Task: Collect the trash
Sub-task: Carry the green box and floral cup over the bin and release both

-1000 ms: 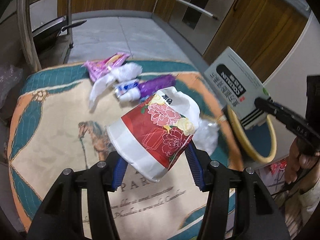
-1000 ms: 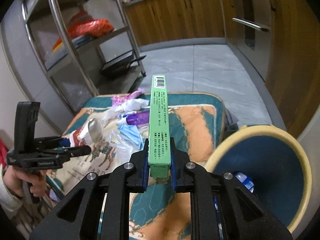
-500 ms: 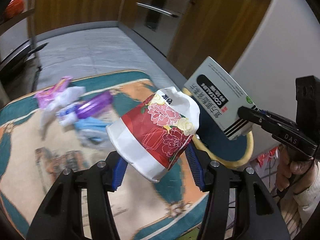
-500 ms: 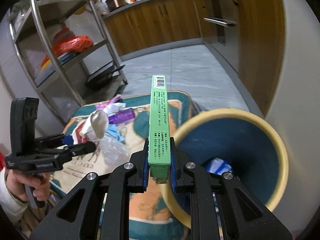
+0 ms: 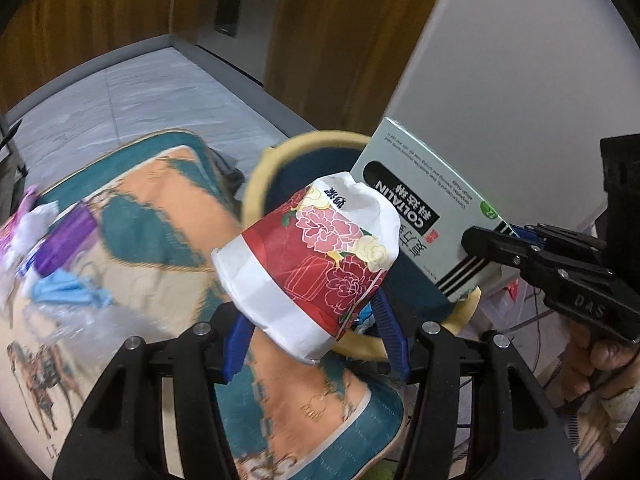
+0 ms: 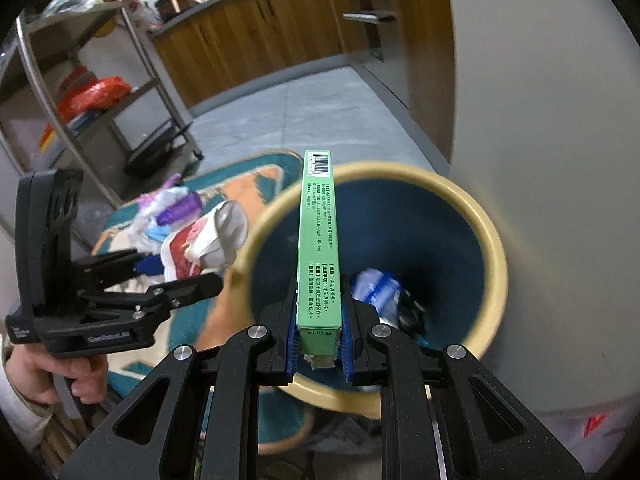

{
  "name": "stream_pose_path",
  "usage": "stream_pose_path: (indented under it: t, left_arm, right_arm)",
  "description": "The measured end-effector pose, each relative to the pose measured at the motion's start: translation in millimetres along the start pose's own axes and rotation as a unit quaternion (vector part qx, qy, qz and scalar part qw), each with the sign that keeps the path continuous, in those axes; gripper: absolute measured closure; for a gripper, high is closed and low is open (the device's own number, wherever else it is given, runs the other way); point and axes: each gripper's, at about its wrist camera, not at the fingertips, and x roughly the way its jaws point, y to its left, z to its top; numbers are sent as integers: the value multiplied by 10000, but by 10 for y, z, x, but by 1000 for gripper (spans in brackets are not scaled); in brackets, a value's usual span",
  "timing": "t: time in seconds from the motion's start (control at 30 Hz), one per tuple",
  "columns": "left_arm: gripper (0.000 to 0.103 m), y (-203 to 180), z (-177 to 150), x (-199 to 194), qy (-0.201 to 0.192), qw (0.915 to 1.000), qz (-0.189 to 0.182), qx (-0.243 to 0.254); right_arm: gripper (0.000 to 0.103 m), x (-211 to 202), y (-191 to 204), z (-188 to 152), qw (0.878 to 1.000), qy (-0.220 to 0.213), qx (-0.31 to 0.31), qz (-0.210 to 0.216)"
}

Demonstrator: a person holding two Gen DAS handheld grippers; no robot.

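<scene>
Grippers both carried trash: left gripper [image 5: 312, 320] clamped a crushed floral paper cup [image 5: 310, 264] beside the bin [image 6: 494, 240]; right gripper [image 6: 320, 344] gripped a green carton [image 6: 319, 248] above its mouth.

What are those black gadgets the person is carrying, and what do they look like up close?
Each is a hand-held gripper: the left hand-held gripper and the right hand-held gripper are matte black plastic frames with silver screws and ridged blue pads. Each has a pistol-style handle and white lettering on its side. A light-coloured sleeve covers the wrist, with thin dark cables nearby.
</scene>
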Motion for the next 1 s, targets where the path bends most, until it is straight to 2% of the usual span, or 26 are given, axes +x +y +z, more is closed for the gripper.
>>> stream_pose_path:
  t: [0.33, 0.43, 0.5, 0.57, 0.63, 0.83, 0.9, 0.97, 1.0]
  left_arm:
    - [47, -251, 10, 364, 294, 9987, 92, 395]
    - [43, -245, -10, 425, 386, 9982, 153, 425]
    - [41, -225, -25, 412, 356, 9983, 127, 443]
    - [33, -216, -22, 365, 294, 9985, 163, 427]
    - [30, -198, -11, 321, 166, 9989, 160, 399]
    - [29, -104, -27, 185, 62, 9988, 288, 391]
    - [29, -70, -30, 114, 11, 9988, 319, 375]
    - [29, 16, -53, 4, -68, 9987, 397, 324]
    - [29, 48, -64, -36, -94, 9986, 420, 302]
  right_arm:
    - [85, 128, -213, -142, 9987, 446, 247, -76]
    - [84, 135, -216, -148, 9985, 459, 278, -83]
    - [84, 150, -214, -146, 9984, 474, 295, -107]
    - [83, 165, -229, -142, 9982, 491, 325, -111]
    - [83, 188, -234, -134, 9980, 504, 351, -119]
    - [82, 211, -227, -112, 9980, 498, 364, -141]
    - [78, 207, -227, -103, 9980, 480, 365, -165]
    - [65, 191, -218, -99, 9982, 435, 379, -179]
    - [64, 182, -202, -87, 9984, 397, 373, -174]
